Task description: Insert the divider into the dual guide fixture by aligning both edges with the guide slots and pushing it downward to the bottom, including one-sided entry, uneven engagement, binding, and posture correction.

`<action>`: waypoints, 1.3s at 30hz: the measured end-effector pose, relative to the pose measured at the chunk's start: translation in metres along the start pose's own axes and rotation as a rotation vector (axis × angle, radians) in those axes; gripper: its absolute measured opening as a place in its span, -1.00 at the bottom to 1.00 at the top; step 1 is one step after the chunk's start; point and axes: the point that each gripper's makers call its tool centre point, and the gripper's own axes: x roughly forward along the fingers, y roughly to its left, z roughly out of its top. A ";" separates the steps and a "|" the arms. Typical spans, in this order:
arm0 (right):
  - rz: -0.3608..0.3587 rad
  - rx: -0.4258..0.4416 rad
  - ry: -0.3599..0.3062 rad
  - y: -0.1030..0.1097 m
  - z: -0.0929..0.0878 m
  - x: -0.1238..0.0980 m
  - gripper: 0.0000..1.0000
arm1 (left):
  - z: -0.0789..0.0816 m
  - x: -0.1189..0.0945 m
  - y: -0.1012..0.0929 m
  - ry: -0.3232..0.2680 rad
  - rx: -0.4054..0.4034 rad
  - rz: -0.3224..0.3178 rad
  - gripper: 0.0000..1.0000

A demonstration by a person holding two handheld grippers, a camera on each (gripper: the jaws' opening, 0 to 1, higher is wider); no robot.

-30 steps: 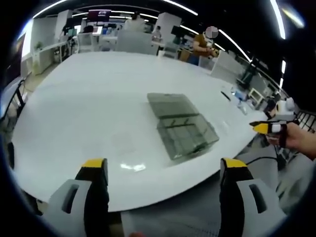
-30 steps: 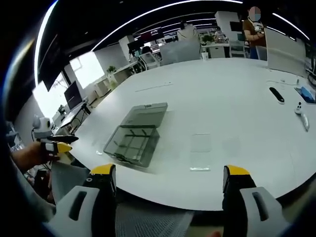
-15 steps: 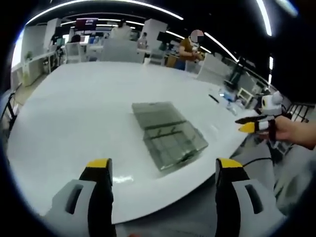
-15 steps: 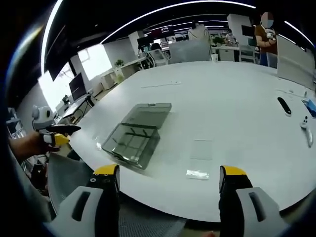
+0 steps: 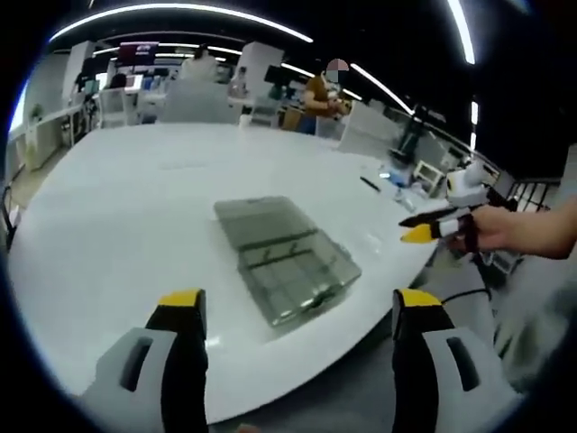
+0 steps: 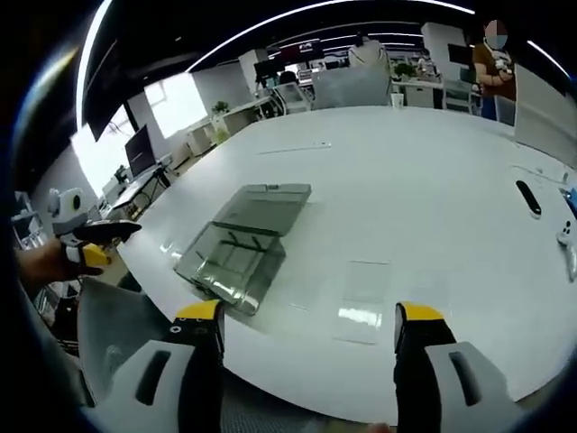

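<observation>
A smoky see-through box, the guide fixture point(image 5: 284, 257), lies on the white table point(image 5: 117, 198) with its lid folded open behind it. In the right gripper view the fixture point(image 6: 236, 245) sits left of centre, and a clear flat divider plate point(image 6: 361, 289) lies on the table to its right. My left gripper point(image 5: 299, 302) hovers open short of the table edge, holding nothing. My right gripper point(image 6: 309, 313) is open too, over the near edge, with the divider just ahead of it. Each gripper also shows side-on in the other's view: the right gripper point(image 5: 435, 225) and the left gripper point(image 6: 90, 245).
A black remote-like object point(image 6: 528, 198) and a small white item point(image 6: 568, 236) lie at the table's far right. A person point(image 5: 325, 90) stands beyond the table among desks and chairs. The table's rounded near edge point(image 6: 297, 379) runs right in front of the jaws.
Both views have shifted as the hands moved; the fixture and divider now sit closer to the right gripper's jaws. Both grippers stay open.
</observation>
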 end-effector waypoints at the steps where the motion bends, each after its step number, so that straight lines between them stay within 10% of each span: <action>1: -0.002 -0.003 0.004 -0.002 0.000 0.002 0.48 | 0.000 0.001 -0.001 0.001 0.004 -0.002 0.65; 39: -0.067 -0.014 0.126 -0.045 -0.018 0.049 0.11 | -0.002 0.015 -0.019 0.017 0.026 -0.050 0.68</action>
